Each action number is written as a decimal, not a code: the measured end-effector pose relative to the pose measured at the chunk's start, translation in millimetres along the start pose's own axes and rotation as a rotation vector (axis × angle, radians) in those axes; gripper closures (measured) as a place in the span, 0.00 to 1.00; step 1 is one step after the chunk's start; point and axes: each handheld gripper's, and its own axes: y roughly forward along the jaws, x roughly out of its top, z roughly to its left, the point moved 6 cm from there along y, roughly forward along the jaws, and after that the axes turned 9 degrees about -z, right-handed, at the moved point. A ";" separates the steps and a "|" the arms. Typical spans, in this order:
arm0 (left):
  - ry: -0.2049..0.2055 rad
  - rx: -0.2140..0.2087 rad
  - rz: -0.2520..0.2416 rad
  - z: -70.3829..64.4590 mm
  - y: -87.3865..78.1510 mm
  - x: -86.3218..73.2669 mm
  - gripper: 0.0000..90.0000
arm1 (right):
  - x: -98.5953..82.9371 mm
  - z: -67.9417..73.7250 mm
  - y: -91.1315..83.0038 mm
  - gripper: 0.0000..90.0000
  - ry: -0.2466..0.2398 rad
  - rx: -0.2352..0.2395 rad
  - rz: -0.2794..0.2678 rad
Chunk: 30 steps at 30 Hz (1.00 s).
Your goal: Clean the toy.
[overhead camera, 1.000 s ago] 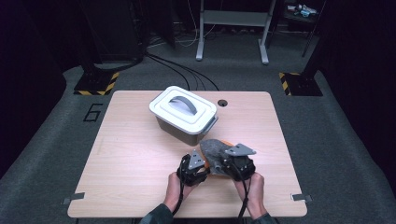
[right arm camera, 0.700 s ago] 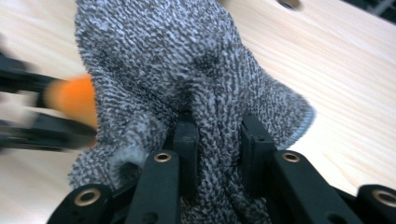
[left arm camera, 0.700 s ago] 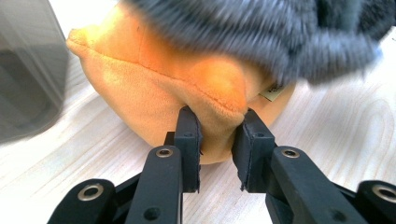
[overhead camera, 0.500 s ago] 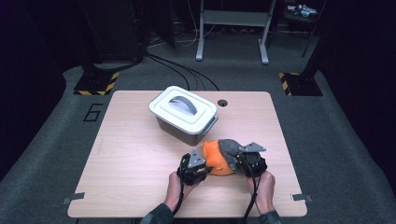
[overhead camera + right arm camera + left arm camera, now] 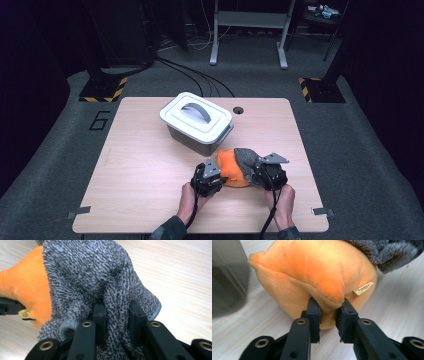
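A: Where's your left gripper [image 5: 327,308] rn?

B: Clamped on the plush [image 5: 312,272]. Jaws pinch a fold of the orange fabric at its near edge, w/ a small white tag [image 5: 363,288] just right of them.

A: And the right?

B: Your right gripper [image 5: 116,312] has a bunch of the grey cloth [image 5: 100,277] squeezed between its jaws. The cloth drapes over the plush's right side, touching it.

A: Where's all that on the table [image 5: 140,165]?

B: Front-centre, a bit right. From the high view the plush [image 5: 231,170] sits on the wood between your two grippers, left [image 5: 207,176] & right [image 5: 267,170] close on either side, cloth [image 5: 246,157] on top at the right.

A: Anything else near?

B: A grey box [image 5: 196,123] w/ white lid & handle, lid on, just behind the plush. Can't tell if they touch.
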 end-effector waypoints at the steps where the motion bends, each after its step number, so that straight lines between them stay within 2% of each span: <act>1: -0.018 -0.005 -0.003 0.4 -0.9 0.8 0.85 | 1.0 -0.2 -2.9 0.80 -0.010 -0.004 -0.004; 4: -0.097 -0.038 -0.011 0.7 -4.9 4.1 0.85 | 7.6 3.9 -13.4 0.80 -0.008 0.000 -0.032; 8: -0.151 -0.079 -0.028 -3.0 -11.6 10.6 0.85 | 17.1 18.6 -28.4 0.79 -0.035 0.023 -0.066; 9: -0.146 -0.085 -0.024 -3.0 -12.8 11.4 0.85 | 19.9 25.2 -31.9 0.79 -0.051 0.033 -0.072; 10: -0.164 -0.099 -0.025 -4.7 -14.2 12.7 0.85 | 21.6 29.1 -33.3 0.79 -0.060 0.041 -0.078; 13: -0.179 -0.107 -0.022 -8.4 -16.6 13.7 0.85 | 24.7 45.3 -34.9 0.80 -0.087 0.079 -0.073; 15: -0.173 -0.102 -0.012 -8.8 -15.6 10.8 0.85 | 21.2 51.5 -28.5 0.80 -0.113 0.060 -0.047; 18: -0.161 -0.097 -0.009 -6.4 -14.0 6.4 0.84 | 16.0 46.6 -18.8 0.80 -0.093 0.061 -0.038; 20: -0.155 -0.091 -0.010 -6.4 -13.3 6.4 0.84 | 14.6 39.8 -14.7 0.80 -0.082 0.046 -0.032; 22: -0.145 -0.086 -0.007 -6.1 -13.4 6.3 0.84 | 13.0 26.3 -11.8 0.79 -0.076 0.003 -0.019; 26: -0.142 -0.089 -0.009 -5.2 -12.4 4.5 0.84 | 2.5 -0.2 -5.2 0.79 -0.015 -0.044 0.011; 28: -0.140 -0.089 -0.010 -5.0 -11.8 3.8 0.84 | -4.1 -8.6 -1.4 0.79 0.022 -0.043 0.021; 30: -0.125 -0.079 -0.008 -5.5 -11.5 4.1 0.81 | -7.8 -11.0 0.5 0.79 0.030 -0.030 0.019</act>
